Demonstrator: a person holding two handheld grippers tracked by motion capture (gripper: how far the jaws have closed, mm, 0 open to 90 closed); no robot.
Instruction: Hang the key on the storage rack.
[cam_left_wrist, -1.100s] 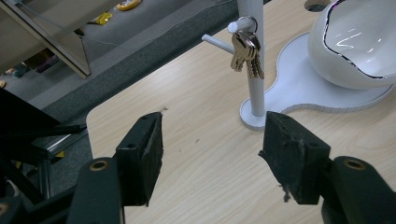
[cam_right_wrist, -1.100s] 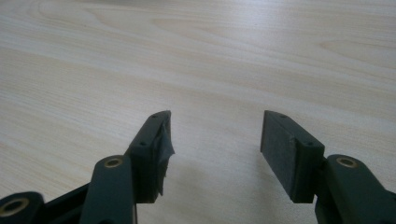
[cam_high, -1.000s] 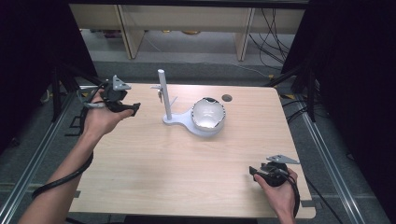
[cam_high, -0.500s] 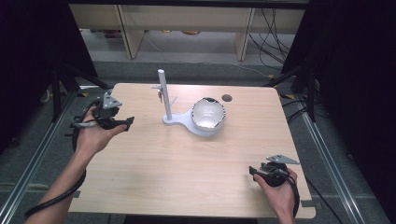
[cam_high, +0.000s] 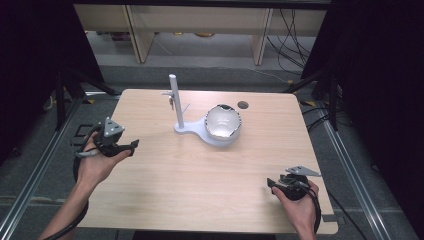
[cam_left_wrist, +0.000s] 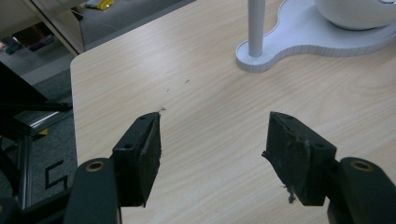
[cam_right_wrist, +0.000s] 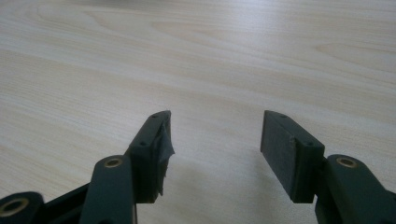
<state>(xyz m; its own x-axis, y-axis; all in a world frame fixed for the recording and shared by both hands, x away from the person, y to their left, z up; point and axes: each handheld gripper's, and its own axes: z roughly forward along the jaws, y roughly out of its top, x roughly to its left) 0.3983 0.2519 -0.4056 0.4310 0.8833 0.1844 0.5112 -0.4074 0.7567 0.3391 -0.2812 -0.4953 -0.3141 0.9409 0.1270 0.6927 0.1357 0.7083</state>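
Drawn back toward the person since a second ago, the left gripper (cam_high: 131, 145) now sits over the left edge of the tabletop (cam_high: 165, 175), its fingers (cam_left_wrist: 140, 154) spread wide with nothing between them. Near the right front corner the right gripper (cam_high: 272, 183) has kept its place, fingers (cam_right_wrist: 149, 154) likewise wide apart and empty over bare wood. Well apart from both, toward the far middle of the tabletop, stands a white stand (cam_high: 187, 128) with an upright post (cam_high: 175, 97), its flat base carrying a rounded white bowl-like piece (cam_high: 222, 122); a small dark disc (cam_high: 243, 105) lies just beyond.
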